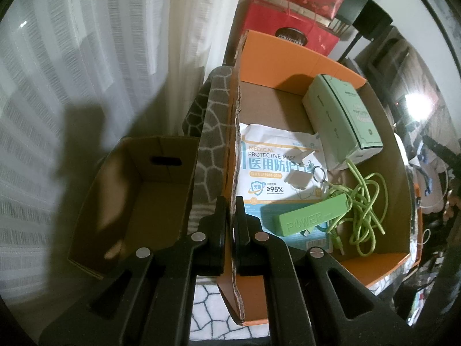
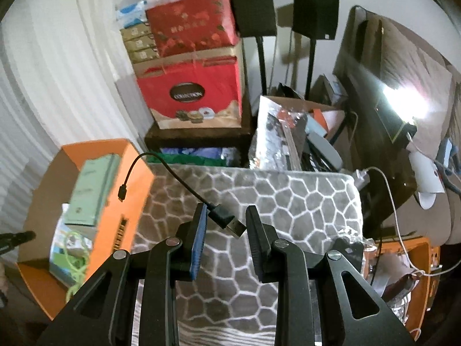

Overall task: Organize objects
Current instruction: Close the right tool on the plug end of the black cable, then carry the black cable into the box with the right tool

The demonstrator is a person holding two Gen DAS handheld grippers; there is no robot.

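Though several things already lie inside the orange box point(image 1: 276, 66), the sorting looks partway done, not finished — a judgement from how things sit. Inside that box: a flat, glossy medical mask packet point(image 1: 268, 170) on the cardboard floor, a pale green rectangular carton point(image 1: 343, 121) toward the far wall, two small white plastic fobs point(image 1: 299, 177) on a ring lying on the packet, a matte green power bank point(image 1: 311, 216) nearer the camera, and a loose tangle of thin green cord point(image 1: 366, 199) beside it. Left of the orange box, across a strip of grey plush mat point(image 1: 210, 144) with a white cobble pattern, a plain brown carton point(image 1: 138, 199) appears to hold nothing. The left gripper point(image 1: 230, 210) is pressed together on the orange box's raw corrugated side wall, pinching it. The right gripper point(image 2: 224, 222) hangs over the mat to the right of the box with its fingers spread; a short black USB cable point(image 2: 222, 216) — stiff, rubbery, metal plug toward the right finger — touches the blue-padded left finger, yet whether it is truly gripped cannot be told. That cable likely still has to go into the box.
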